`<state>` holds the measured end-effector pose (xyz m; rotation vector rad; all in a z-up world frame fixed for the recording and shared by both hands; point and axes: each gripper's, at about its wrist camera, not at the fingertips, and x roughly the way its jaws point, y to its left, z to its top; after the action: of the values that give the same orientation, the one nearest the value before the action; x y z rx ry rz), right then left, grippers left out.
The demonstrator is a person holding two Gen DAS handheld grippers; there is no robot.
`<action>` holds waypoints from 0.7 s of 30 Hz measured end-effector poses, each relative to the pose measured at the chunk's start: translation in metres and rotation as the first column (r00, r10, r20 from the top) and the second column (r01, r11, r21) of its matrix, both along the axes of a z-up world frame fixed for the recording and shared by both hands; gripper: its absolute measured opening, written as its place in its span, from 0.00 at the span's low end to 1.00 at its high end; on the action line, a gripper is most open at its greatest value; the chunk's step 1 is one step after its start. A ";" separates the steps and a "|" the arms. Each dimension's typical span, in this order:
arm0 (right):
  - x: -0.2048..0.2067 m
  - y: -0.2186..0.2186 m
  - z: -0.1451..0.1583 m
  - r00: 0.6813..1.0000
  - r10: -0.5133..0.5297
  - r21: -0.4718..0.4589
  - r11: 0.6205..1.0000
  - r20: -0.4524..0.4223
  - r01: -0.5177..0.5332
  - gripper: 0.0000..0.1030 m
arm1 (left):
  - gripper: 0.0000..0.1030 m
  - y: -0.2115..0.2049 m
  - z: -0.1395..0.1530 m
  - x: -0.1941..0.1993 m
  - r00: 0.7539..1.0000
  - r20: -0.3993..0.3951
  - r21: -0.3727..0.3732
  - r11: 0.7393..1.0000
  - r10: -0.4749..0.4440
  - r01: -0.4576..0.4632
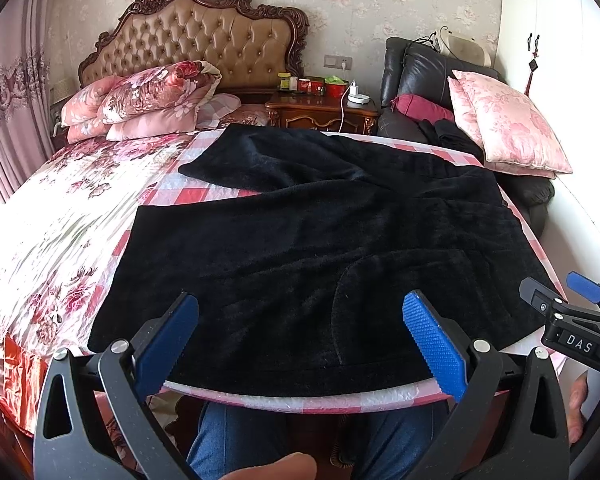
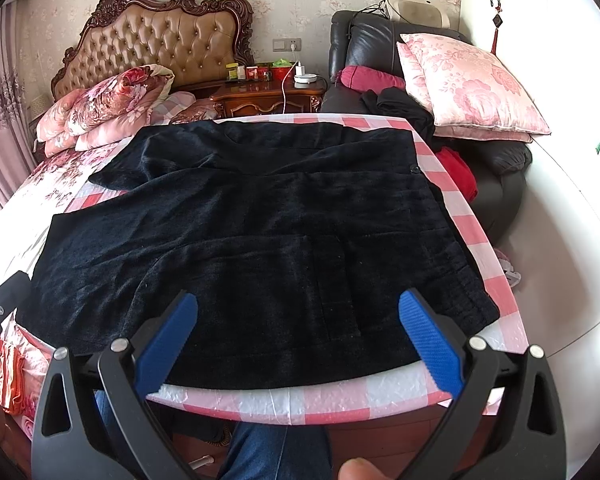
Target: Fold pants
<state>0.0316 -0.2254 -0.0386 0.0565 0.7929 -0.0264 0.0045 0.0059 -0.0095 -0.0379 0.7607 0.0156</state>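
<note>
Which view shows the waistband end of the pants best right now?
The right wrist view: the pants show their whole right-hand waistband edge, button included. In the left wrist view that edge sits far right, its near corner hidden behind the right gripper.

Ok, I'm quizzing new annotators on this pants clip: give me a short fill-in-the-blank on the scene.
1. The pants are coloured ____.
2. They lie on a pink and white ____ cloth.
3. Both the left gripper and the right gripper are ____, holding nothing.

Missing words: black; checked; open

Black pants spread flat on bed
</note>
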 end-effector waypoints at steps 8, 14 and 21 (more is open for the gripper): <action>0.000 0.001 0.000 1.000 0.001 -0.001 1.000 -0.001 -0.001 0.98 | 0.96 -0.001 0.000 -0.001 1.000 -0.003 -0.001 1.000 -0.001 0.001; -0.001 0.000 0.000 1.000 0.000 0.000 1.000 0.000 0.000 0.98 | 0.96 -0.001 0.000 0.000 1.000 -0.002 0.000 1.000 0.000 0.000; -0.001 0.001 0.001 1.000 0.002 0.000 1.000 0.000 -0.002 0.98 | 0.96 -0.003 0.000 -0.001 1.000 -0.004 -0.002 1.000 -0.001 0.001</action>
<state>0.0303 -0.2244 -0.0380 0.0558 0.7931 -0.0250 0.0038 0.0031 -0.0096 -0.0395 0.7645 0.0143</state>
